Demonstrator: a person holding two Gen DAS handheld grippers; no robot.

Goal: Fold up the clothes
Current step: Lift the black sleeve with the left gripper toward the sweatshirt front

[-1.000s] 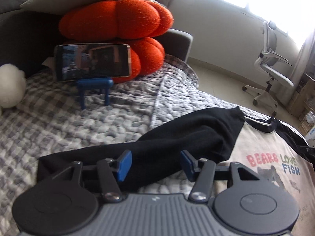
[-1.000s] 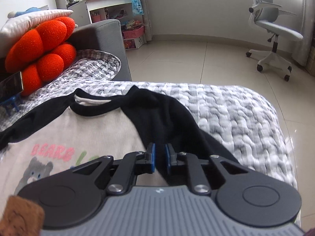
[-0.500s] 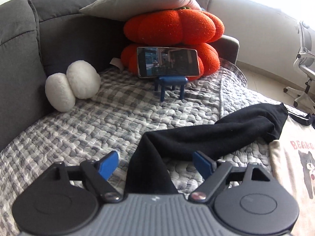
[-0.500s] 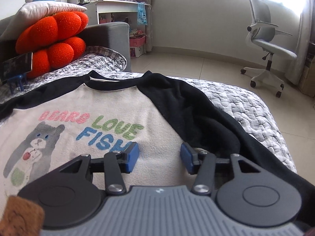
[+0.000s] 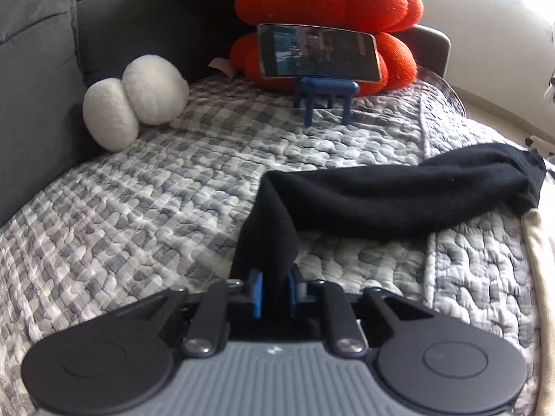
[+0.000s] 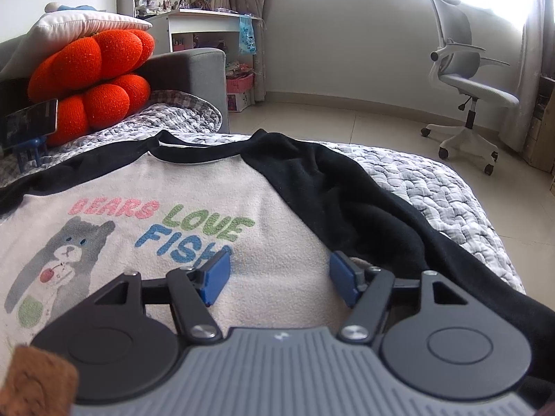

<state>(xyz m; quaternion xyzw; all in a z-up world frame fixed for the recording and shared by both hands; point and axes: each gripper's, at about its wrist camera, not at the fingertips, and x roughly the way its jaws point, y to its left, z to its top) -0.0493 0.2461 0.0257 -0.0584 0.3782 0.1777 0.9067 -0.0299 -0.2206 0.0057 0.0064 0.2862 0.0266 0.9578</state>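
Now the left gripper (image 5: 274, 289) has just snapped closed, pinching the black sleeve (image 5: 399, 197) of the sweatshirt (image 6: 194, 208) spread on the quilted cover (image 5: 138, 215). The right gripper (image 6: 279, 279) has just been opening, jaws wide above the cream chest, nothing held.

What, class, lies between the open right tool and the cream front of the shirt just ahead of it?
Nothing visible. The right tool hangs open directly over the cream shirt front, with bare fabric between its pads. The left tool has just closed on the black sleeve.
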